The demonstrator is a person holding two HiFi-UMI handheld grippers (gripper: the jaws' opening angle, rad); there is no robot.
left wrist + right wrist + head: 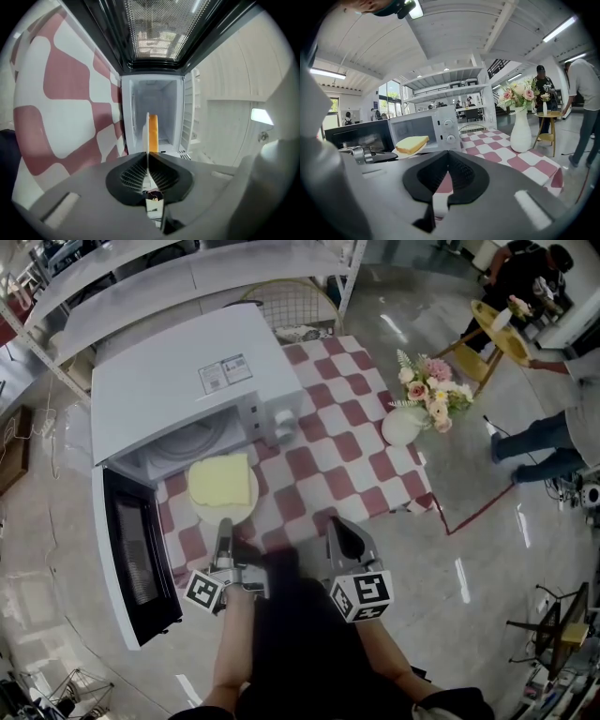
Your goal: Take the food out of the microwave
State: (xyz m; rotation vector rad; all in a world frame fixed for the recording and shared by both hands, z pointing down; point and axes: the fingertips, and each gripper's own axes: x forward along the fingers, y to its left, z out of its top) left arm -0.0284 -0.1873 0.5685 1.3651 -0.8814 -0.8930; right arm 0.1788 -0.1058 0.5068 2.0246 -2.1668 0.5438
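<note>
The white microwave stands on the checked tablecloth with its dark door swung open toward me. Just in front of its opening is a white plate bearing a yellow slice of food. My left gripper is shut on the plate's near rim. In the left gripper view the plate shows edge-on between the jaws, with the food beside it and the oven cavity behind. My right gripper hovers to the plate's right, shut and holding nothing. The right gripper view shows the plate with its food.
A white vase of pink flowers stands on the red-and-white cloth at the table's right side. A wire basket sits behind the microwave. People stand by a yellow stool at the far right.
</note>
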